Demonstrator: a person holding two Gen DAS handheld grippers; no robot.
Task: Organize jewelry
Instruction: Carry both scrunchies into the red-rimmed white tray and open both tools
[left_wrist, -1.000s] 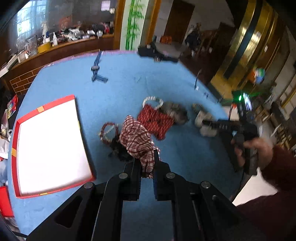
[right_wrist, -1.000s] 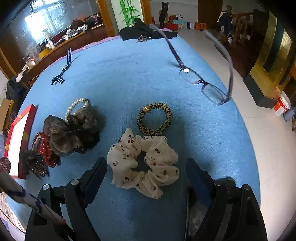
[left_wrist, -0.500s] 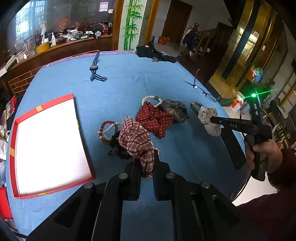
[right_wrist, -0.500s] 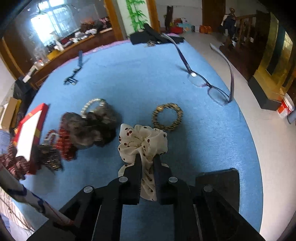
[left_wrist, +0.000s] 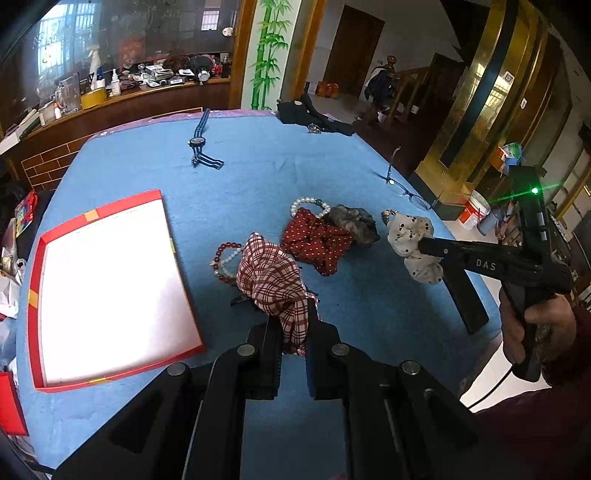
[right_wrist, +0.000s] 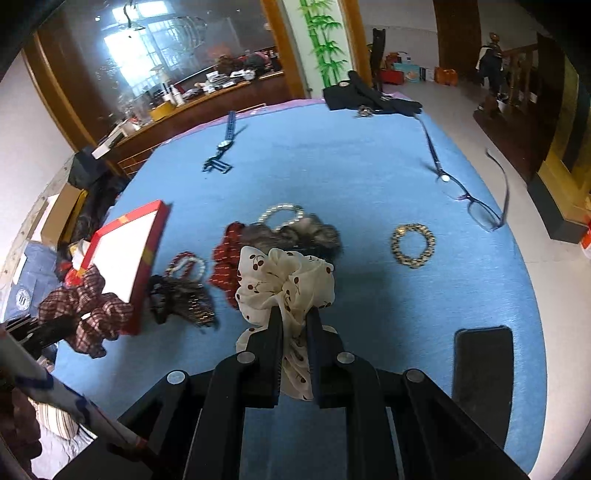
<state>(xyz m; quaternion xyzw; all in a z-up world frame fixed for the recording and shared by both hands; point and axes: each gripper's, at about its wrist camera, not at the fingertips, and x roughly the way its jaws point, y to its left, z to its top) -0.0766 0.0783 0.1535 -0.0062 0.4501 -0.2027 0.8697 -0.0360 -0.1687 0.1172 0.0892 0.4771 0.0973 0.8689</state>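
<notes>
My left gripper (left_wrist: 292, 314) is shut on a red plaid scrunchie (left_wrist: 271, 275), held above the blue table (left_wrist: 258, 177) just right of the red-rimmed white box (left_wrist: 107, 280). My right gripper (right_wrist: 293, 314) is shut on a cream cherry-print scrunchie (right_wrist: 284, 280), lifted off the cloth. In the left wrist view that gripper (left_wrist: 421, 244) holds the cream scrunchie (left_wrist: 406, 232) at the right. On the table lie a red dotted scrunchie (left_wrist: 314, 240), a dark grey scrunchie (left_wrist: 352, 221), a pearl bracelet (left_wrist: 308, 202), a red bead bracelet (left_wrist: 221, 254), and a leopard hair tie (right_wrist: 413, 244).
Glasses (right_wrist: 472, 199) sit near the table's right edge, and a black phone (right_wrist: 482, 362) lies at the front right. A striped watch (left_wrist: 201, 142) and dark gloves (left_wrist: 314, 116) lie at the far side. A dark sparkly hair piece (right_wrist: 181, 299) lies by the box.
My right gripper went from open around the cream scrunchie to shut on it, then lifted it off the table. The left gripper kept its grip on the plaid scrunchie and drifted slightly.
</notes>
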